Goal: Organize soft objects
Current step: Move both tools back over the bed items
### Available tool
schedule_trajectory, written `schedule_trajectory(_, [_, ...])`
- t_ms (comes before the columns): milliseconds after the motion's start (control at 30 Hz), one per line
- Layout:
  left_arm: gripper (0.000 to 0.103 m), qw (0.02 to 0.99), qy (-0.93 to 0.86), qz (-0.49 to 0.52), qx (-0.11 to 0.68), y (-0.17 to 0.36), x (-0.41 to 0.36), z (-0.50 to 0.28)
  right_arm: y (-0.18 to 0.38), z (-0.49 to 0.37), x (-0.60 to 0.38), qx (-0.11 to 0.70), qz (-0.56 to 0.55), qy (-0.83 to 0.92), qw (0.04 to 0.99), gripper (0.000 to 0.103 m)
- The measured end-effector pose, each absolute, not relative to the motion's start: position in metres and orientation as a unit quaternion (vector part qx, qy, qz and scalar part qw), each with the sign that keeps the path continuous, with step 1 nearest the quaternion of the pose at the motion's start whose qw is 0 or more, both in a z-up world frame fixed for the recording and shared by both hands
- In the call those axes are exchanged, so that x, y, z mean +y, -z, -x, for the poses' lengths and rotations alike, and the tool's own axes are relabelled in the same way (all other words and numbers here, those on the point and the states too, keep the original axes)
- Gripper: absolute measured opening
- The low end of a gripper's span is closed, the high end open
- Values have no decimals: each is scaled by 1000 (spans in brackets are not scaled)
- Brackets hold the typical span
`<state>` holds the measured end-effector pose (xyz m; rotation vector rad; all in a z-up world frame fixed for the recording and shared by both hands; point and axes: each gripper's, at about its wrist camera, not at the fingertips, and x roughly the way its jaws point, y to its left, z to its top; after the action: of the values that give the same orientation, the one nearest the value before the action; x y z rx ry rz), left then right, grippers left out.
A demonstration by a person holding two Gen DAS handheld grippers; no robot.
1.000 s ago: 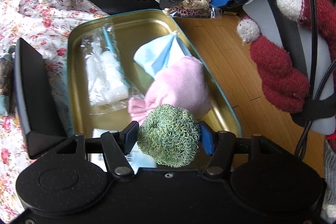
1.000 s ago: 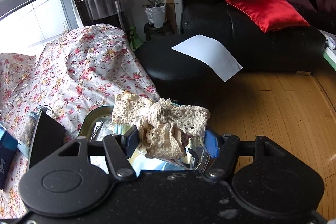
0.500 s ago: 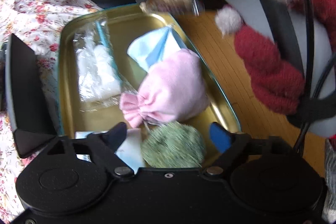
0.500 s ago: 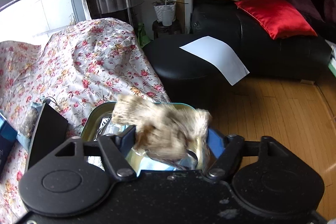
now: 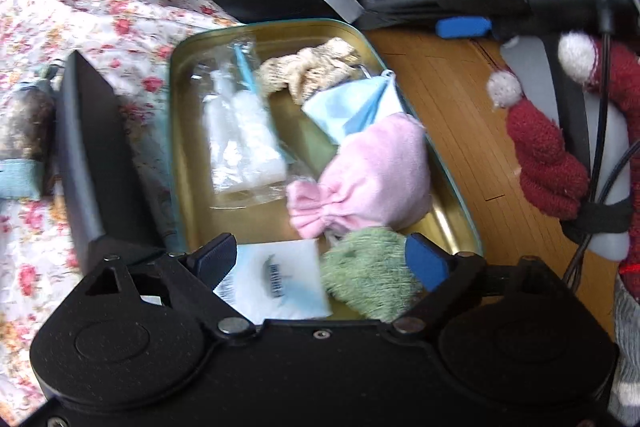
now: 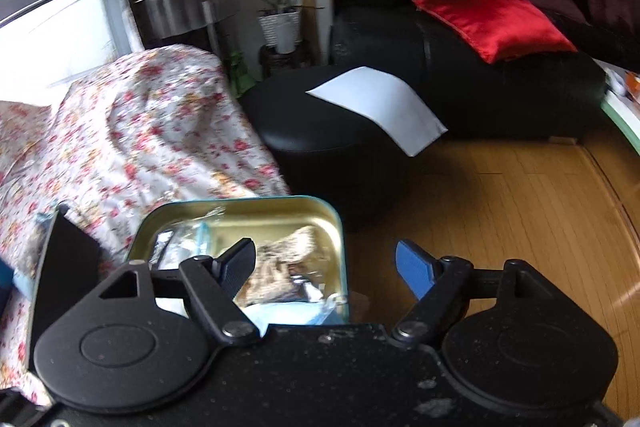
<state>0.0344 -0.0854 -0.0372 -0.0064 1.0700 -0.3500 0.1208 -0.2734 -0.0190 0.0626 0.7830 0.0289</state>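
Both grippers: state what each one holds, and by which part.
Nothing. The left gripper is open around the green scrunchie; the right gripper is open above the lace scrunchie in the tin.

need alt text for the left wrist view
An open left gripper hangs over a gold tin on floral cloth, with a green scrunchie lying between its fingers. The tin also holds a pink pouch, beige lace, a blue mask and plastic packets.

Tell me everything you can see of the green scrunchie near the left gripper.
The green scrunchie is a pale green, fuzzy-looking loop, blurred here. It lies in the near end of the gold tin tray, between the open left gripper fingers; the left pad stands clear, the right pad hard to judge. It touches the pink pouch behind it and overlaps a white packet.
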Motion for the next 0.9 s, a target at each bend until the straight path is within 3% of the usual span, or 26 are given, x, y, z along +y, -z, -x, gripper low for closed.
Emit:
schedule_trajectory(400, [88,859,121,12,497,20,-31,-23,29,-106,-290,364,-47,34,929,79])
schedule_trajectory(900, [88,885,-3,31,465,-10,106,26,4,-30,-216,228,-90,3,969,81])
